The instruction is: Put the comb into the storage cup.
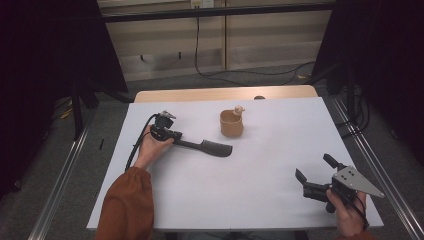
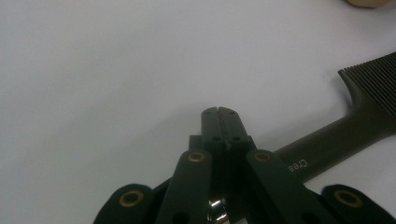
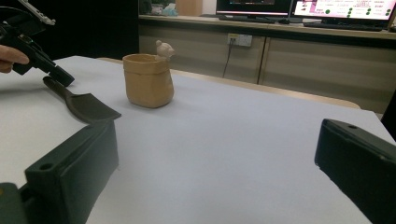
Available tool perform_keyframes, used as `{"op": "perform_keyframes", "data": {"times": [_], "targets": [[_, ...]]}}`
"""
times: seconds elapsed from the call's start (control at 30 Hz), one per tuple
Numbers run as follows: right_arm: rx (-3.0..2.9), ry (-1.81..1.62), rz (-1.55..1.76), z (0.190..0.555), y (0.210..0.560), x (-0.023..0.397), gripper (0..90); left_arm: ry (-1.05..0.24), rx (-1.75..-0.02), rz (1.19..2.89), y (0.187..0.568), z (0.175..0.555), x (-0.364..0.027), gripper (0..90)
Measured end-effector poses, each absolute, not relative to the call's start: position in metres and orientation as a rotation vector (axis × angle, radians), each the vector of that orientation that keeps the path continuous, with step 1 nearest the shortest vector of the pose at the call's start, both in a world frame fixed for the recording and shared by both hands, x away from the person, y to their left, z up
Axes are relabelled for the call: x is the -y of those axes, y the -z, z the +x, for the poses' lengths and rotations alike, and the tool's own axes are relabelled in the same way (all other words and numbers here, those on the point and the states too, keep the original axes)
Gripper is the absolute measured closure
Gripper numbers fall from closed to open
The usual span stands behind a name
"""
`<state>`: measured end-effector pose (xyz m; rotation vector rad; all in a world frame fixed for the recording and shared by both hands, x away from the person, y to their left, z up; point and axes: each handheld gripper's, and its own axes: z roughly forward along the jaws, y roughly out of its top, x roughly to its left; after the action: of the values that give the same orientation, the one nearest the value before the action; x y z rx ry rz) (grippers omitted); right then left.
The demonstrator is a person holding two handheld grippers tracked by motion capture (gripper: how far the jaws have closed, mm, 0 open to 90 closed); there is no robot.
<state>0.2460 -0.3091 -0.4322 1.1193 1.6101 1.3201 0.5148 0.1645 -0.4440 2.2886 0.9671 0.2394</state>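
- The left gripper point(image 1: 181, 140) is lying low over the white table point(image 1: 250, 200), its jaws pressed together tip to tip, as the left gripper view shows.
- A black comb point(image 1: 210, 146) is lying flat on the table; its handle is running beside and beneath the clenched jaws in the left gripper view point(image 2: 327, 149), with the toothed end reaching out beyond and to one side of the tips. Whether the jaws are pinching the handle or just resting against it, I cannot tell.
- The right gripper point(image 1: 314, 167) is sitting near the table's close edge, its jaws standing wide apart with nothing between them.
- A tan clay cup point(image 3: 148, 79) with a small figure on its rim is standing upright well ahead of the right jaws, and just past the comb's toothed end, apart from it.
- Seen through the gap of the right jaws, the comb's broad end point(image 3: 86, 106) is resting on the table to the cup's left, near the left-hand jaw.
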Motion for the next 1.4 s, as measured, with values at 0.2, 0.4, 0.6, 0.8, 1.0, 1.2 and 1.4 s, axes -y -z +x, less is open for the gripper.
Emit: {"op": "perform_keyframes", "data": {"times": [0.2, 0.4, 0.6, 0.8, 1.0, 1.2, 1.4], "targets": [[-1.61, -1.322, 1.121, 0.2459, 0.4322, 0.3091, 0.0, -0.223, -0.968, 2.3, 0.4428, 0.5145, -0.1648, 90.0], [-1.611, -1.322, 1.122, 0.2461, 0.4323, 0.3091, 0.0, -0.201, -0.969, 2.31, 0.4418, 0.5144, -0.166, 90.0], [-1.61, -1.324, 1.121, 0.246, 0.4323, 0.3091, 0.0, -0.182, -0.972, 2.308, 0.4417, 0.5143, -0.1667, 90.0], [-1.611, -1.322, 1.119, 0.246, 0.4323, 0.3091, 0.0, -0.185, -0.979, 2.302, 0.4416, 0.5135, -0.166, 90.0], [-1.612, -1.321, 1.12, 0.2461, 0.4323, 0.309, 0.0, -0.163, -0.969, 2.327, 0.44, 0.5128, -0.1665, 90.0], [-1.61, -1.322, 1.118, 0.246, 0.4322, 0.309, 0.0, -0.156, -0.96, 2.343, 0.439, 0.5118, -0.1667, 90.0], [-1.611, -1.321, 1.119, 0.246, 0.4323, 0.3091, 0.0, -0.143, -0.951, 2.353, 0.4385, 0.5112, -0.1674, 90.0]]}}
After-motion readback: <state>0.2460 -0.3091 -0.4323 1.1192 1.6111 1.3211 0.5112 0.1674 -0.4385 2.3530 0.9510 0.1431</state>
